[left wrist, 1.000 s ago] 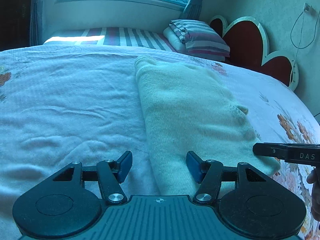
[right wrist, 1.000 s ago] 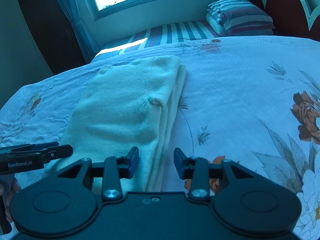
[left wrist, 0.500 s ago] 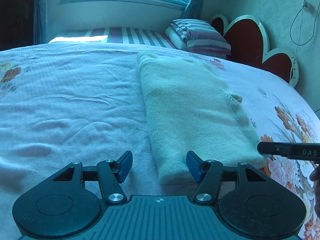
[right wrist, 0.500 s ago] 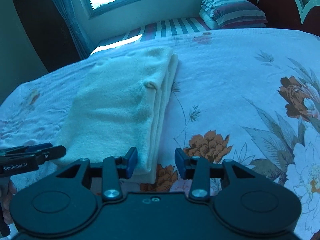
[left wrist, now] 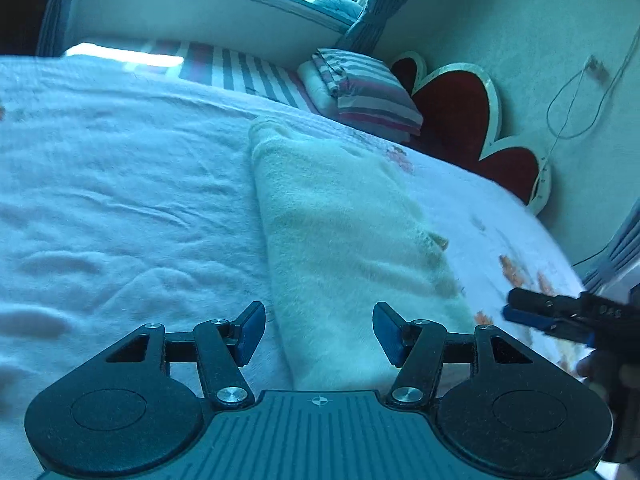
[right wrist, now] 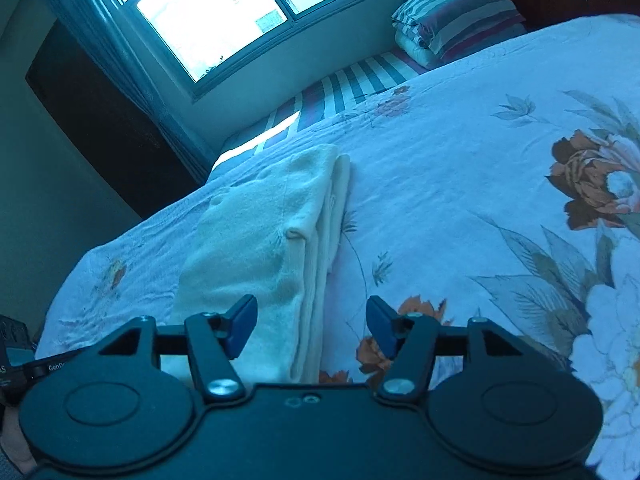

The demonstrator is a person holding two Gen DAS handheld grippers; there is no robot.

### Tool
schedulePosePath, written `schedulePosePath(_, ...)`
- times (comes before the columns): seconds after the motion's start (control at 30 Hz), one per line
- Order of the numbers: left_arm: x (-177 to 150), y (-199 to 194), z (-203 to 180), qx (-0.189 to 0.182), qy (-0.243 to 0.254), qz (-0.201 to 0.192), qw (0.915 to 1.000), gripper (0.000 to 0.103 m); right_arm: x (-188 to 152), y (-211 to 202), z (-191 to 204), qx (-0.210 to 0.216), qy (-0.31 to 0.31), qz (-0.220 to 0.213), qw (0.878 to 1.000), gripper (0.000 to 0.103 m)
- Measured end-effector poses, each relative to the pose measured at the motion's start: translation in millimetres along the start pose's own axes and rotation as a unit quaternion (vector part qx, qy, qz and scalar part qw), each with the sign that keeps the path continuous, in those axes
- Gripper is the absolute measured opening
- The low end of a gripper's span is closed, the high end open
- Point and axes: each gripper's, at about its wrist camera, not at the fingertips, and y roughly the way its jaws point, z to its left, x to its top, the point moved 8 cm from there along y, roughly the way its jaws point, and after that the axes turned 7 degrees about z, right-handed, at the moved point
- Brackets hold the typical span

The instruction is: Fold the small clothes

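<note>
Bedspread [left wrist: 120, 200]: sweater [left wrist: 340, 232] lengthwise toward window [right wrist: 208, 12]

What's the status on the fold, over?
Left gripper open, empty. Right gripper opening, empty. Garment folded lengthwise on bed, near end between both jaws. Nothing in the way.

The folded garment [left wrist: 348, 240] is a cream knitted cloth, soft and fuzzy, with a matt, slightly rough surface. The bedspread [left wrist: 120, 184] under it is a thin cotton-like cloth, matt, with small wrinkles and a printed flower pattern. The left gripper [left wrist: 318, 332] and the right gripper [right wrist: 311, 326] are of black matt plastic, with shiny metal screws and blue pads that look like smooth rubber. The pillow [left wrist: 368, 92] is of striped woven cloth. The headboard [left wrist: 460, 116] looks like smooth dark red padding with a pale glossy rim. The wall [left wrist: 520, 20] is rough and matt.
</note>
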Motion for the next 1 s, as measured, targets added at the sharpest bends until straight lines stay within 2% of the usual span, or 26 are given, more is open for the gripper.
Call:
schedulePosePath(0.03,6,8,5,-0.019,-0.016,0.007,0.9997,0.059,5,7,-3,0.007,0.005,0.003,1.000,0.060)
schedulePosePath(0.17,22,31,27,-0.040,-0.053,0.030,0.9973,0.059,27,40,-14,0.059,0.035,0.020,0.997,0.060)
schedulePosePath(0.33,36,51,38,-0.091,-0.081,0.044,0.9916,0.059,41,67,-22,0.081,0.041,0.034,0.995,0.061)
schedulePosePath(0.6,56,73,44,-0.114,-0.084,0.038,0.9892,0.059,47,90,-30,0.129,0.056,0.056,0.988,0.061)
schedulePosePath(1.0,72,89,34,-0.132,-0.043,0.063,0.9882,0.059,54,108,-13,0.154,0.017,0.078,0.985,0.063)
